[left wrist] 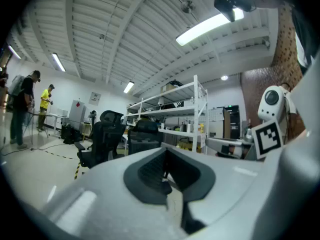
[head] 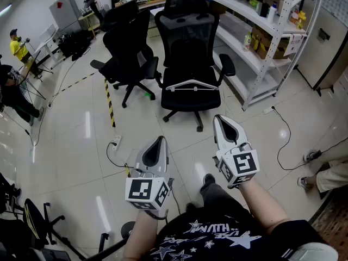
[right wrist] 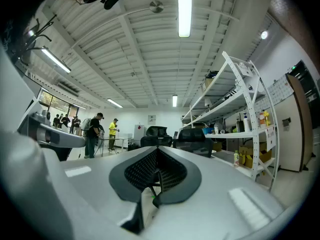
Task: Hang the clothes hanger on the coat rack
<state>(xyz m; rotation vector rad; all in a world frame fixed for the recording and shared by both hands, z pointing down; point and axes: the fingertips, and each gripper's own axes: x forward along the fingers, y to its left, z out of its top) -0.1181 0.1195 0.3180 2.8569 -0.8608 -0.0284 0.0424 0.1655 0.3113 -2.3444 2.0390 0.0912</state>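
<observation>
Currently we are holding the left gripper and right gripper with jaws closed on nothing, while the white hanger is lying on the chair well ahead of them.

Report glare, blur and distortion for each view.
Head view: wide-angle bend curves the shelving; lamp reflections streak the glossy floor. Left gripper view: fisheye with dark corners, left claw soft up close, strip light blown out. Right gripper view: same dark-cornered fisheye, ceiling lamp overexposed.
</observation>
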